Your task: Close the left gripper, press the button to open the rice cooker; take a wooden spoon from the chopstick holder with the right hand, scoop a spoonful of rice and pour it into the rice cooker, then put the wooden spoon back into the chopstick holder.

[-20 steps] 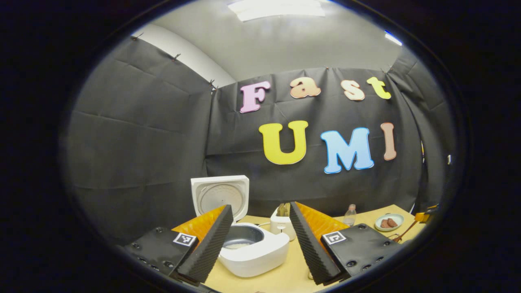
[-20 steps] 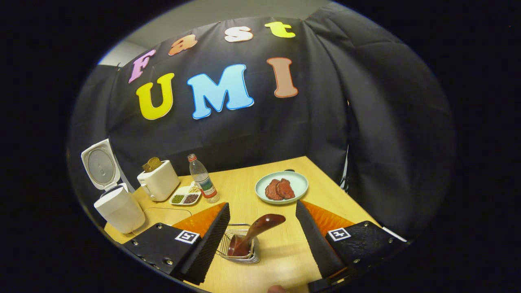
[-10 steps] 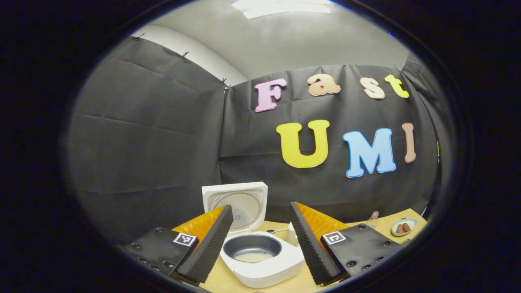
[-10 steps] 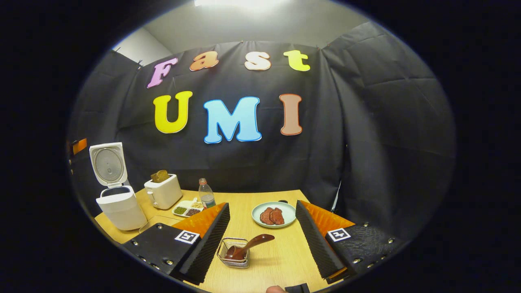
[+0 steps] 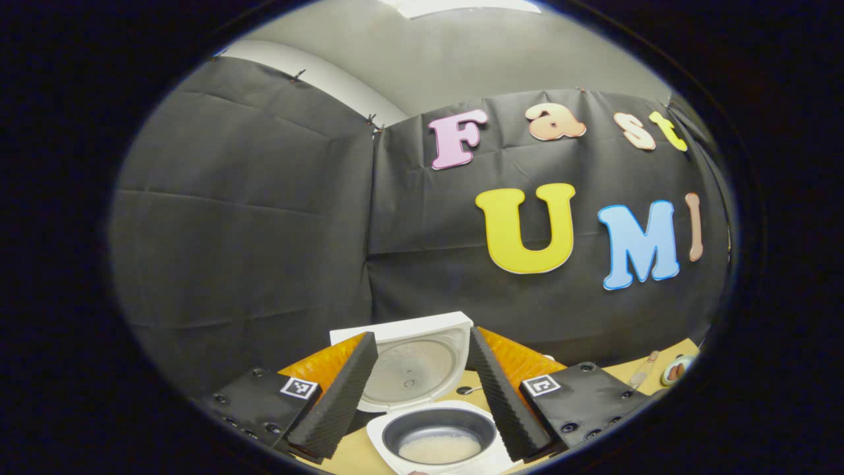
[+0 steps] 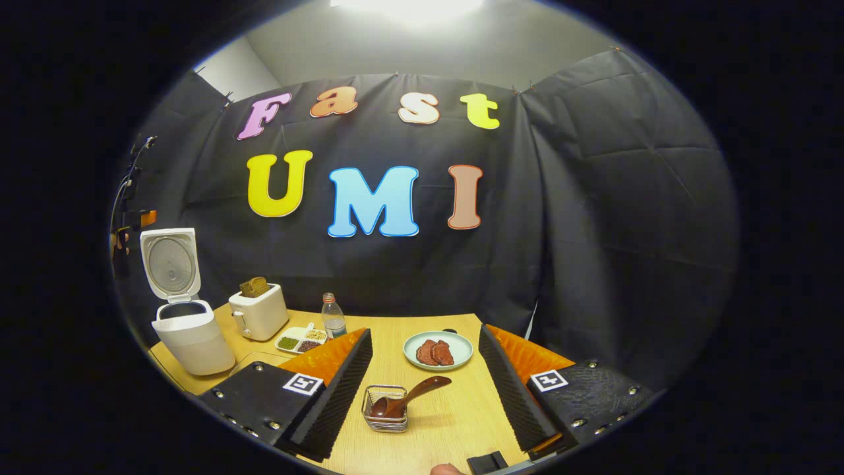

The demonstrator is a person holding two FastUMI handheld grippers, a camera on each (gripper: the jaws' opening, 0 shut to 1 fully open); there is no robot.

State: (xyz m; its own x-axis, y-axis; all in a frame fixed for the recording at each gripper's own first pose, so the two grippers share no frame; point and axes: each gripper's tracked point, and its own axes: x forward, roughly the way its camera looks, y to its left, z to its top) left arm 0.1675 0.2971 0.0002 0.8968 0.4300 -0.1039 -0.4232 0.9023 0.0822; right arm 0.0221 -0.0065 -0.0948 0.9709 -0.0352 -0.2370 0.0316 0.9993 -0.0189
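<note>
Now we take the table (image 6: 435, 422) first: it carries everything, with the rice cooker (image 6: 188, 330) near its far left corner, lid up. From the left gripper view we look down into that rice cooker (image 5: 438, 435); its open pot, with a pale layer of rice at the bottom, sits just ahead of and between our left gripper (image 5: 422, 389) fingers. Those fingers stand wide apart and hold nothing.

Beside the cooker along the far edge stand a toaster (image 6: 258, 310), a divided dish of grains (image 6: 300, 340) and a small bottle (image 6: 333, 316); a plate of meat slices (image 6: 438, 350) lies nearer the middle.

Next, the chopstick holder (image 6: 386, 409), a small wire basket, sits toward the near edge, directly ahead of our right gripper (image 6: 425, 389) and between its wide, empty fingers, a little toward the left one.

Smallest, the wooden spoon (image 6: 410, 396) rests in that holder, bowl down inside the basket, handle leaning up and to the right. Its long axis runs slantwise across the gap between the fingers, free of both.

We judge the spoon is back in place and the task looks close to finished. Any further reach for the spoon belongs to the right gripper, which is far nearer.
</note>
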